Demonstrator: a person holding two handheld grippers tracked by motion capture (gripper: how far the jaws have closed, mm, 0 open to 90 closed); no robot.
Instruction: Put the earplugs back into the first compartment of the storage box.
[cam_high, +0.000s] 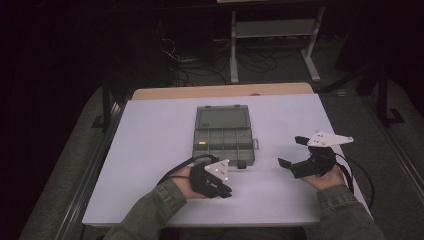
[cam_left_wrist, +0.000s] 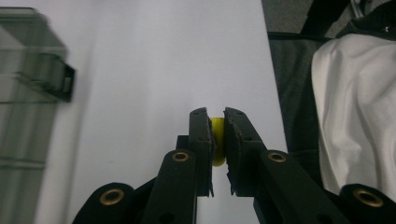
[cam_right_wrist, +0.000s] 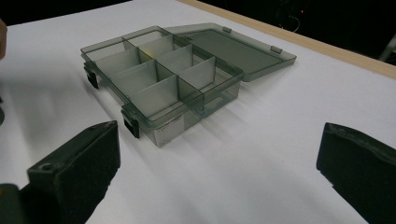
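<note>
Left gripper (cam_left_wrist: 218, 135): jaws clamped on a small yellow piece (cam_left_wrist: 216, 140), pinched between the pads so it can be carried.
Organizer box (cam_high: 223, 135): just ahead of the left gripper (cam_high: 216, 181), lid laid back, compartments open to receive it.
Right gripper (cam_high: 296, 153): jaws wide apart, holding nothing, waiting beside the box.
Table (cam_high: 150, 150): bare white top under both.
</note>
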